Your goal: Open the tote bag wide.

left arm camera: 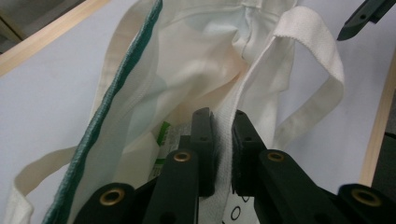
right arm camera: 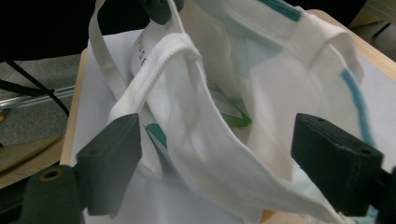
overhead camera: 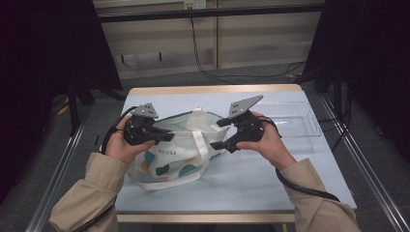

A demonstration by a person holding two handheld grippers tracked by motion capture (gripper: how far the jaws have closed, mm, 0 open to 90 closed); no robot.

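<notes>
Cream canvas tote bag with a teal-trimmed mouth and coloured blobs printed on its side [overhead camera: 176, 154], lying on the pale blue counter with a light wooden edge [overhead camera: 251, 179], toward its left half, mouth gaping upward. At the bag's left end, left tongs [overhead camera: 167, 137] clenched on the near rim of the bag; in the left gripper view both black pads pressed against a fold of white fabric [left arm camera: 224, 154], the teal trim [left arm camera: 100, 121] running off beside them and a white webbing handle [left arm camera: 322, 79] looping away beyond. At the bag's right end, right tongs [overhead camera: 220, 134] spread wide, released, gripping nothing; in the right gripper view the bag's rim and the other white handle strap [right arm camera: 177, 70] between the two pads without touching either. Inside the bag, a glimpse of something green and white [right arm camera: 231, 114], too hidden to identify. To the right of the bag, a clear plastic tray [overhead camera: 297, 126] resting on the counter, well apart from it.
</notes>
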